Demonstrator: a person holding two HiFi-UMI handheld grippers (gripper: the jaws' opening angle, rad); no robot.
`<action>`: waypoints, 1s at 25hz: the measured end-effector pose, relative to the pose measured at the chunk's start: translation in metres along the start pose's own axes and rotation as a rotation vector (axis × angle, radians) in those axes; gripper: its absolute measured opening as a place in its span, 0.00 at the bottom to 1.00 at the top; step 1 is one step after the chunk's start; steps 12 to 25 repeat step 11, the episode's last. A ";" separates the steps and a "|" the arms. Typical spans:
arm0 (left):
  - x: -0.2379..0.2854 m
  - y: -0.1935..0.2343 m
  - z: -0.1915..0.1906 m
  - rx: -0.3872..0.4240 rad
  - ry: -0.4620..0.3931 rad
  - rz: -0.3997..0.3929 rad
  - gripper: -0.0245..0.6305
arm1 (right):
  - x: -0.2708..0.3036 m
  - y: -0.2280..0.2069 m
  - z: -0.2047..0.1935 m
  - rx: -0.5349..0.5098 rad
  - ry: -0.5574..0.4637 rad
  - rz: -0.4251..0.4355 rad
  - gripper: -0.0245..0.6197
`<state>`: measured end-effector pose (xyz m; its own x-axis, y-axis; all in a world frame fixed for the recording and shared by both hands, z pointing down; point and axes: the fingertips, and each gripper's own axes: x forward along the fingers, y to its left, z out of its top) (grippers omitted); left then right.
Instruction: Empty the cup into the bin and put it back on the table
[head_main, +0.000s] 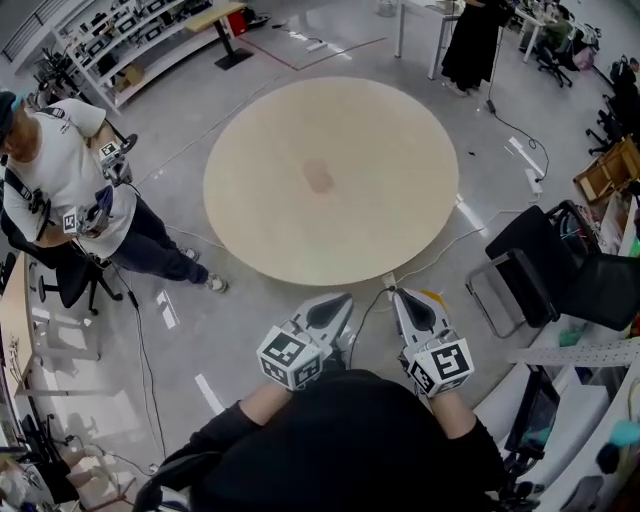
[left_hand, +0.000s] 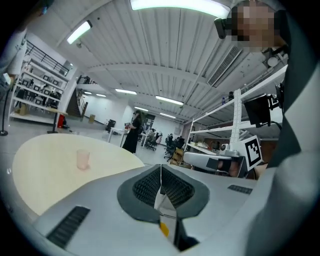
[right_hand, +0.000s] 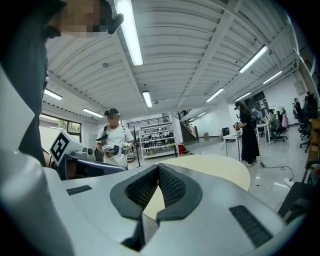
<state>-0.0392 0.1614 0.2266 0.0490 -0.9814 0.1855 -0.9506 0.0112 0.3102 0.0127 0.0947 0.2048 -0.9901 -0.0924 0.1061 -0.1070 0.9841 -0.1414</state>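
Round table (head_main: 400, 140) is filling centre frame, pinkish cup (head_main: 319, 177) standing upright at its middle. Left gripper (head_main: 344, 298) and right gripper (head_main: 399, 293) are hovering lower centre, jaws closed, empty. Cup is either awaiting emptying or set back; no bin is showing.

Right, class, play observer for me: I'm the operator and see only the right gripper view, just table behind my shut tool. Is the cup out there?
Observer: Yes, a pinkish cup stands upright near the middle of the round table.
Operator: And my other one?
Observer: The left tool is shut, with nothing in it.
Operator: Am I over the table?
Observer: Barely; in the head view the right tool points at its near edge, the cup well beyond.
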 end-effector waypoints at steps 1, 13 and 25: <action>0.003 -0.002 0.005 0.019 -0.007 -0.014 0.07 | 0.002 -0.001 0.002 -0.006 -0.007 -0.001 0.06; 0.017 -0.015 0.027 0.069 -0.020 -0.103 0.07 | 0.004 0.006 0.035 -0.047 -0.070 -0.001 0.06; 0.017 -0.015 0.027 0.069 -0.020 -0.103 0.07 | 0.004 0.006 0.035 -0.047 -0.070 -0.001 0.06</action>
